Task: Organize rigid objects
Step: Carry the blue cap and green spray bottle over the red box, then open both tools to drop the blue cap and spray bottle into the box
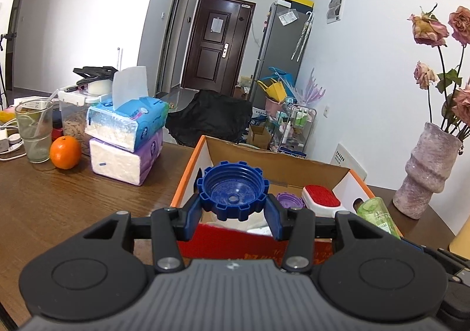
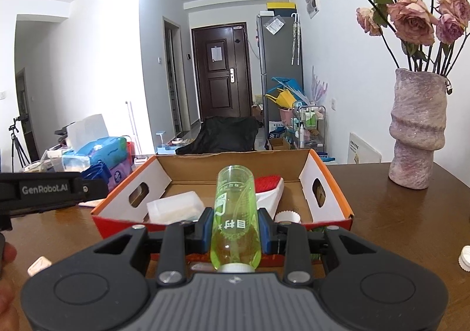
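Note:
My left gripper (image 1: 233, 207) is shut on a big blue notched cap (image 1: 233, 189), open side facing me, held over the near left part of the orange cardboard box (image 1: 188, 171). In that box lie a purple lid (image 1: 289, 201) and a red-and-white brush (image 1: 321, 197). My right gripper (image 2: 235, 226) is shut on a clear green bottle (image 2: 235, 210), which lies along the fingers with its base pointing into the box (image 2: 332, 175). The right wrist view also shows the brush (image 2: 268, 187), a white plastic tub (image 2: 176, 207) and a white fluted cap (image 2: 288, 216) inside. The green bottle (image 1: 379, 215) appears at the left view's right.
Stacked tissue packs (image 1: 129, 137), an orange (image 1: 65, 152), a glass (image 1: 34, 131) and a food container (image 1: 73, 116) stand left of the box. A pink vase with dried roses (image 2: 417, 131) stands to the right. A small white cap (image 2: 465, 257) lies near the right edge.

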The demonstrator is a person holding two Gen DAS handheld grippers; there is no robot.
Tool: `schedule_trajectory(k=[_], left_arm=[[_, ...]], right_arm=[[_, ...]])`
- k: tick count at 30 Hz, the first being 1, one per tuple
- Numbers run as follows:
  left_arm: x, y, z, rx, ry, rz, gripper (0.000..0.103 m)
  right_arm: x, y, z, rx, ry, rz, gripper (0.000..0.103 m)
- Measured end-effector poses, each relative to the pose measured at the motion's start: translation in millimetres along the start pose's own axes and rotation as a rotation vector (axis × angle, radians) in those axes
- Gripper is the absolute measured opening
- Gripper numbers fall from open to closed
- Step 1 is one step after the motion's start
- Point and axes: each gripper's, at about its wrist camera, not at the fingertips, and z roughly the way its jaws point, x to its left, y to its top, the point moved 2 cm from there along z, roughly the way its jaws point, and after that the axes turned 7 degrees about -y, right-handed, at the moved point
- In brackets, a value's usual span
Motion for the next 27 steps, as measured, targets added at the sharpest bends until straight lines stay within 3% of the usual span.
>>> schedule_trajectory(k=[27], left_arm=[[-13, 28, 99, 0.024, -0.002, 0.030, 0.047]], right_arm=[[-4, 36, 89, -0.003, -0.005, -0.012, 0.030]])
